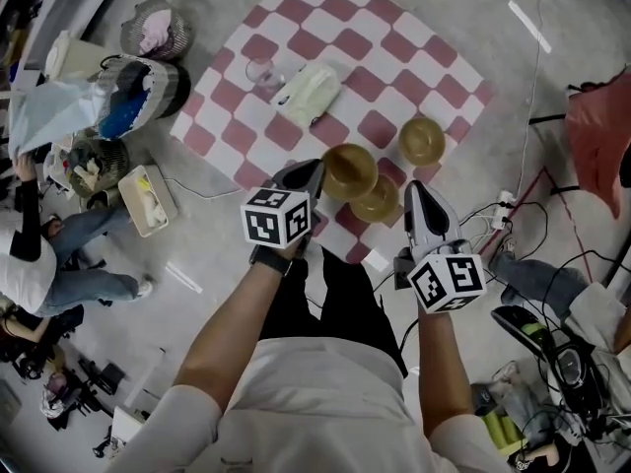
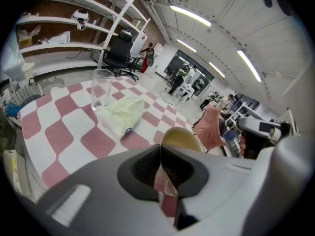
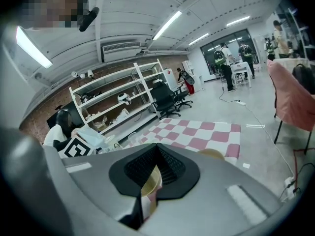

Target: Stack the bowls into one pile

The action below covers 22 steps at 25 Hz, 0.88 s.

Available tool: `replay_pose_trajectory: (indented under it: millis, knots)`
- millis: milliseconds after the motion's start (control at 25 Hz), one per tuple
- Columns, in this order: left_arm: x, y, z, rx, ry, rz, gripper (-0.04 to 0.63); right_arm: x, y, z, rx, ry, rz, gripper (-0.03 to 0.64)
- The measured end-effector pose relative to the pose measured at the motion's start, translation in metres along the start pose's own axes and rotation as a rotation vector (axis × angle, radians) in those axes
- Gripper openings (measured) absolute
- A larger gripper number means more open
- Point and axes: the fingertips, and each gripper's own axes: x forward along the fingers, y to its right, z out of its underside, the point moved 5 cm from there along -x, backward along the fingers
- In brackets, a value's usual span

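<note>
Three tan bowls sit apart on the red-and-white checkered cloth (image 1: 296,42) on the floor: a large bowl (image 1: 349,170), a smaller bowl (image 1: 376,200) touching it in front, and a third bowl (image 1: 422,140) to the right. My left gripper (image 1: 308,168) hovers over the large bowl's left edge, jaws shut and holding nothing. My right gripper (image 1: 414,187) hangs just right of the smaller bowl, also shut and holding nothing. In the left gripper view a bowl (image 2: 181,137) shows beyond the shut left gripper (image 2: 160,145). In the right gripper view a bowl (image 3: 150,183) shows under the right gripper (image 3: 156,145).
A clear glass (image 1: 262,72) and a pale green cloth bundle (image 1: 308,90) lie on the cloth's far left. Baskets and bags (image 1: 138,87) stand off the cloth to the left, where a person (image 1: 39,254) sits. Cables and a power strip (image 1: 505,205) trail at the right.
</note>
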Motion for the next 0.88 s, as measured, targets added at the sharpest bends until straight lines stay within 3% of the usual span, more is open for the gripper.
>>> replay_pose_trajectory:
  millis: [360, 880]
  knots:
    - [0.014, 0.045, 0.026, 0.041, -0.082, 0.093, 0.009, -0.024, 0.012, 0.003, 0.026, 0.023, 0.048, 0.01]
    - [0.045, 0.056, 0.069, 0.054, -0.19, 0.126, 0.011, -0.038, 0.035, 0.025, 0.069, -0.002, 0.094, 0.009]
